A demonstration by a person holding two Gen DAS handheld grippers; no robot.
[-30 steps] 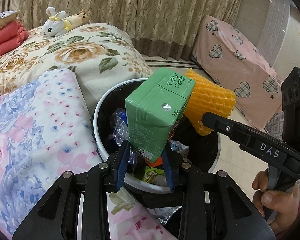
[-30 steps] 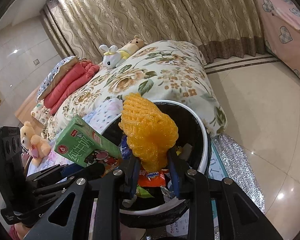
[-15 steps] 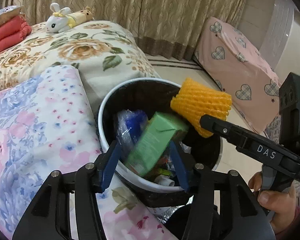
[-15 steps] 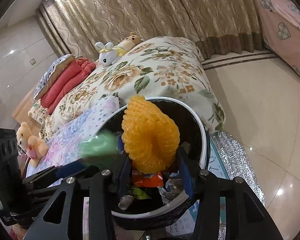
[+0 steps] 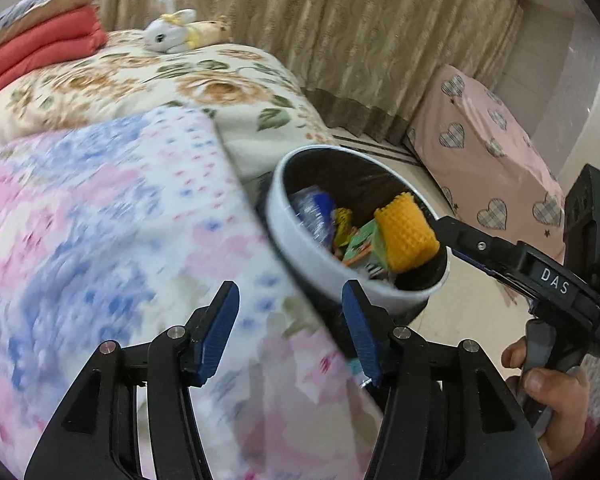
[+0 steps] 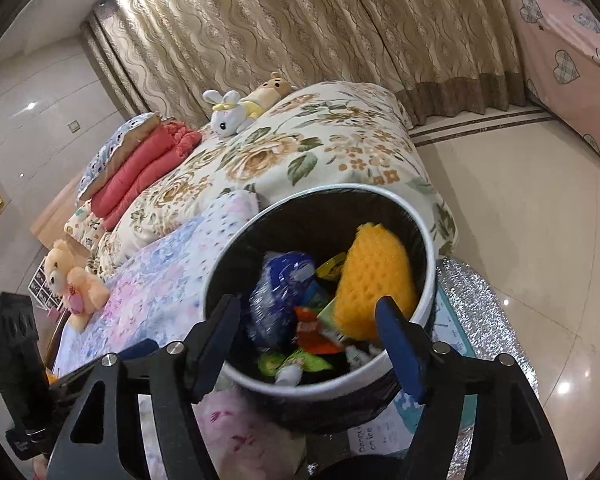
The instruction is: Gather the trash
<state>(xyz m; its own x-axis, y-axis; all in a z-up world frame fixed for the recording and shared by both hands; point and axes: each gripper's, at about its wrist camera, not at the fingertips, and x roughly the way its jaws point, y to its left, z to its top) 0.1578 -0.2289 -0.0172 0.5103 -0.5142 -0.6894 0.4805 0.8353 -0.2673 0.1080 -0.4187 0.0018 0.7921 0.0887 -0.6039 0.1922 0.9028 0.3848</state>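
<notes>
From the left wrist view, the left tool (image 5: 290, 328) had its blue pads spread with nothing between them, having just been opening. It hung over the blurred floral quilt (image 5: 100, 240) on the bed, pointing downward, with the bin (image 5: 300, 248) ahead and to its right. Only this view showed the right tool (image 5: 440, 228) from the side, its dark finger reaching in over the bin's far rim, and the hand (image 5: 548, 384) gripping its handle at the lower right. The orange foam net (image 5: 406, 236) sat just beside that finger's tip, inside the bin, with the green carton (image 5: 364, 244) lying next to it among wrappers.

From the right wrist view, the right tool (image 6: 314, 332) stood wide apart, its jaws having just been opening, with no pad on anything. It looked down into the bin (image 6: 428, 240), directly ahead and below. The orange foam net (image 6: 374, 280) lay free inside, leaning against the black liner nearer the right pad, with a blue crumpled wrapper (image 6: 278, 292) nearer the left one. Only here did a teddy bear (image 6: 72, 280) show on the bed far left, and the silver mat (image 6: 484, 312) under the bin.
</notes>
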